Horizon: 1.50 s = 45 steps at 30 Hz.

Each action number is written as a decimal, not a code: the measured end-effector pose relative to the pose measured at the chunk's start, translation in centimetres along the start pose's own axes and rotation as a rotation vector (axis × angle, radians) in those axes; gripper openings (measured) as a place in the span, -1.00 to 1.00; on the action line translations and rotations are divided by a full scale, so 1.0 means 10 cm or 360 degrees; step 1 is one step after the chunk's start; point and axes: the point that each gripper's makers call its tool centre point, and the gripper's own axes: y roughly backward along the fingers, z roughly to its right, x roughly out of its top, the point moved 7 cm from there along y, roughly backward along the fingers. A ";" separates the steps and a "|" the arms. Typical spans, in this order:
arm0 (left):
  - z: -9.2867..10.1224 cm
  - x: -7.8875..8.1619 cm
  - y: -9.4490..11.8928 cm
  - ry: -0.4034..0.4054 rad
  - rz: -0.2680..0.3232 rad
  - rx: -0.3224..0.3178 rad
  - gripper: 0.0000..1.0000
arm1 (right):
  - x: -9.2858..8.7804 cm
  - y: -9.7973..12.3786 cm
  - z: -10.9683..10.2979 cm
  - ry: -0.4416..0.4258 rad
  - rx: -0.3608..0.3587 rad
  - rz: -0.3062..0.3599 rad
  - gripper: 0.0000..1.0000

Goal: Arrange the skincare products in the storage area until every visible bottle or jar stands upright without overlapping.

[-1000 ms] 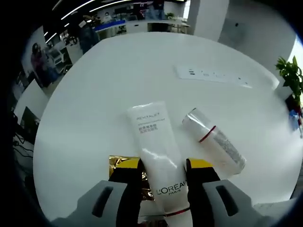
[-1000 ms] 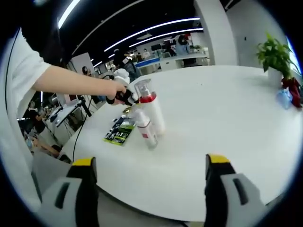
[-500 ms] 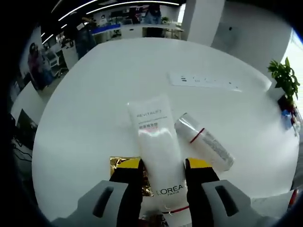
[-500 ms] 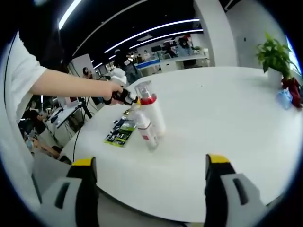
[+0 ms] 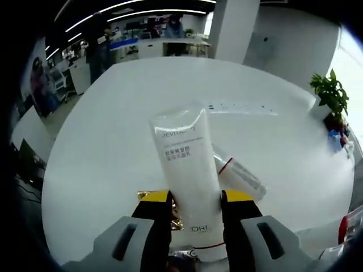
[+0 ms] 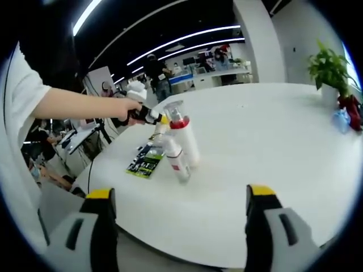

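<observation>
Left tongs (image 5: pixel 195 207) grip a white squeeze tube (image 5: pixel 187 170), raised off the round white desk (image 5: pixel 113 124); right tongs (image 6: pixel 178 209) gape, holding nothing; a clear red-banded bottle (image 5: pixel 238 174) lies just right.

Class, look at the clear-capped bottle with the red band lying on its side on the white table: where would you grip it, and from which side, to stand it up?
Probably grip the bottle across its round body, below the red band, jaws coming from above and spanning its width. It lies flat on the table, so the long sides are exposed, and the free right gripper looks better placed.
</observation>
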 end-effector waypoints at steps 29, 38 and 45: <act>0.07 -0.19 0.73 -0.0137 0.0246 -0.0119 -0.41 | 0.16 0.14 -0.21 0.0089 0.0078 0.0103 0.89; 0.10 -0.28 0.94 -0.0192 0.0308 -0.0137 -0.41 | 0.18 0.20 -0.31 0.0142 0.0121 0.0118 0.88; 0.14 -0.35 1.14 -0.0229 0.0364 -0.0166 -0.41 | 0.26 0.20 -0.41 0.0182 0.0173 0.0145 0.87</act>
